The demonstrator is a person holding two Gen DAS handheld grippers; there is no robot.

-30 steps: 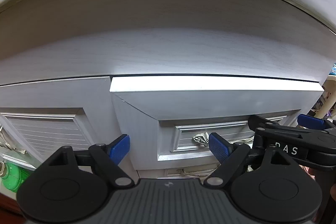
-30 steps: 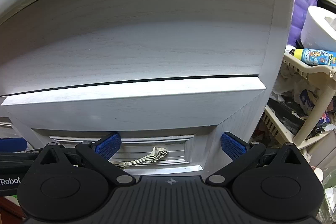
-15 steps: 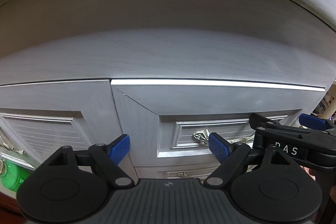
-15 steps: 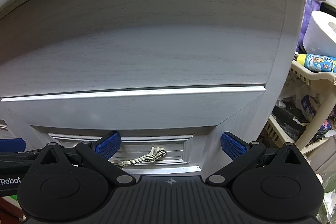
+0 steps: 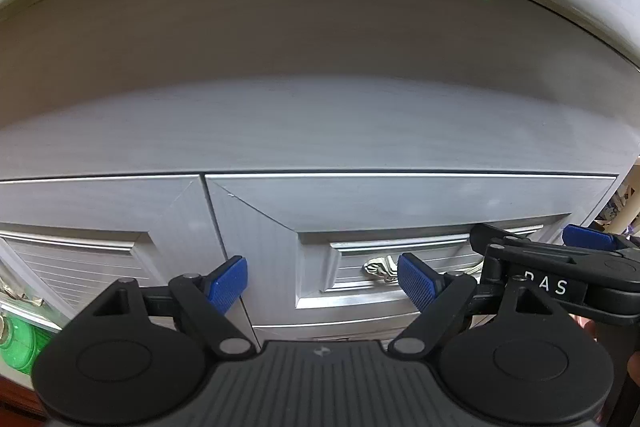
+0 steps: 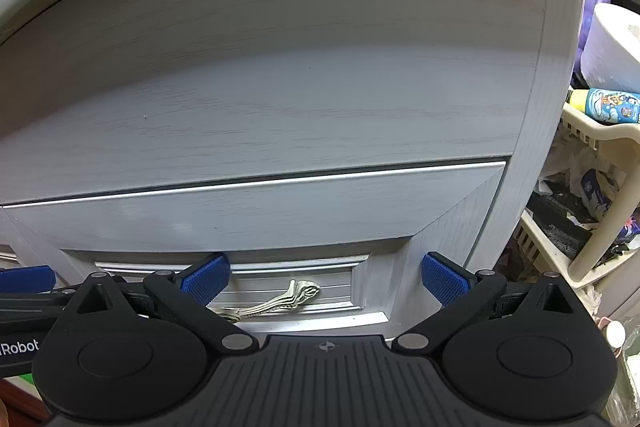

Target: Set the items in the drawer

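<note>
My left gripper has its blue pads wide apart, and there is nothing between them. My right gripper is the same: pads apart, holding nothing. Both point down at the front of a grey cabinet. Just past my right pads is the drawer, on the right side of the cabinet, next to its right edge. Its curly metal handle sits low on the drawer front, a bit behind my right gripper's left pad, and I am not touching it. A second ago the drawer stuck out from the cabinet and I could see a wide bright strip along its top edge. Now that strip is only a thin line, and the drawer front sits almost flat with the cabinet and with the door on its left. So the drawer has slid nearly shut. I see no items waiting to go in. I think the putting-in part is done, and closing the drawer is the last bit. A rack full of stuff stands beside the cabinet's right edge.
</note>
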